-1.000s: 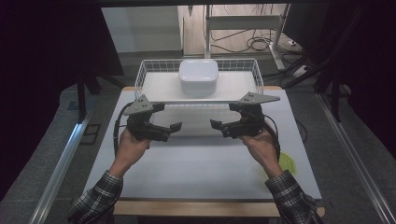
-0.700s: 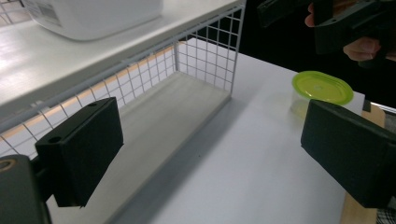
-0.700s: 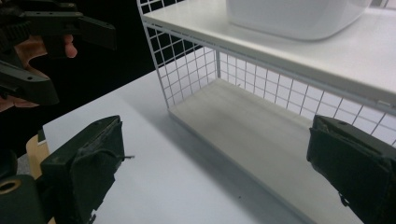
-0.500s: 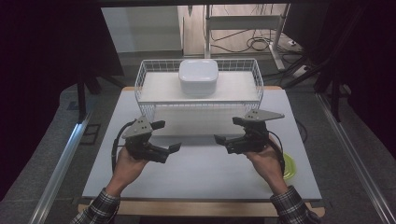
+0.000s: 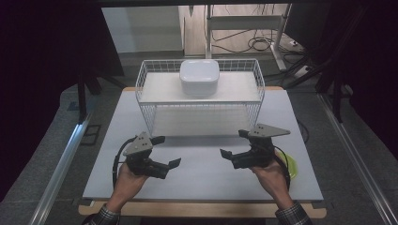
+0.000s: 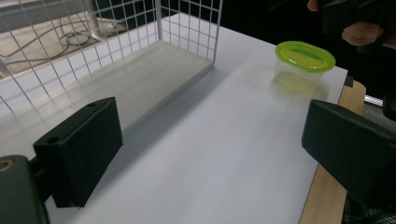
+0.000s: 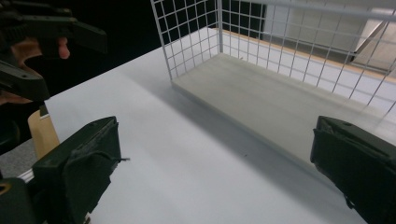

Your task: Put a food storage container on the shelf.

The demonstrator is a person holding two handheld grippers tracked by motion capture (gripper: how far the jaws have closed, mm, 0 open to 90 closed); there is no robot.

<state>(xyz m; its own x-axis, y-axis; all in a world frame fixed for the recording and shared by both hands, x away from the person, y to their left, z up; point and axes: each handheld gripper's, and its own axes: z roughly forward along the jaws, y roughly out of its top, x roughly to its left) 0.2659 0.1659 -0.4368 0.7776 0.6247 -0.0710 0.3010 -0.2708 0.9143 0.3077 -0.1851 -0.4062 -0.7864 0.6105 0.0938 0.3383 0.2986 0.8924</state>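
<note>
Left gripper (image 5: pixel 166 151) jaws spread, empty; right gripper (image 5: pixel 233 143) likewise, both near wire basket (image 5: pixel 202 105)

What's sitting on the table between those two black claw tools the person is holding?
Nothing: in the high view, only bare white table lies between the left gripper and the right gripper. Both have their jaws open and empty.

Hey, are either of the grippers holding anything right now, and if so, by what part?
Nothing is held. The left gripper and the right gripper both stand open, empty, over the table.
</note>
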